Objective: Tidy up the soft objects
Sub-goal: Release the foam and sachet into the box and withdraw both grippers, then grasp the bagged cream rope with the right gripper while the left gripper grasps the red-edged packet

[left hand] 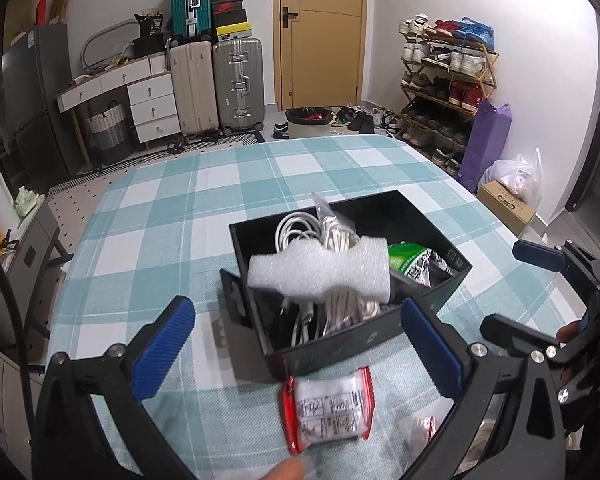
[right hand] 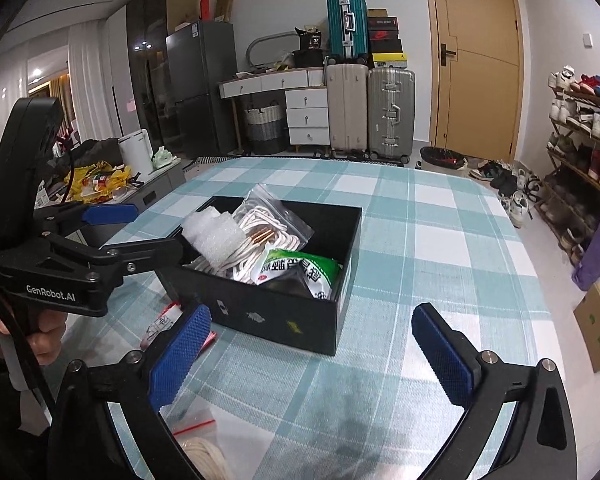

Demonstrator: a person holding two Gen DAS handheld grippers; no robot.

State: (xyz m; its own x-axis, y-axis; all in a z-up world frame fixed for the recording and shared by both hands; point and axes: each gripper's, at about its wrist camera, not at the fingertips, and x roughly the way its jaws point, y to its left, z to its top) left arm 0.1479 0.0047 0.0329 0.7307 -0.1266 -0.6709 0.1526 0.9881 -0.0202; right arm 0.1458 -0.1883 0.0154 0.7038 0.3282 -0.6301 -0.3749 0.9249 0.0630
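A black box (left hand: pixel 380 344) sits in the middle of both views on a table covered with a teal-and-white checked tablecloth (left hand: pixel 171 216), and it is already well filled: a white foam block (left hand: pixel 320 270) lies across the top of coiled white cables (left hand: pixel 295 232), a clear zip bag of white cord (right hand: pixel 267 224) leans against them, and a green-and-white snack packet (right hand: pixel 300 270) rests at the near right corner inside. The task looks more than half done. Outside the box there remain a red-edged packet (left hand: pixel 328 414) lying on the cloth just in front of the box at the bottom centre of the left wrist view, and a clear bag with a red zip strip holding coiled cord (right hand: pixel 199 440) at the lower left of the right wrist view. The left gripper (left hand: pixel 295 344) hangs over the red-edged packet with its jaws spread wide and holding nothing. The right gripper (right hand: pixel 312 356) is likewise wide open and empty, low over bare cloth in front of the box.
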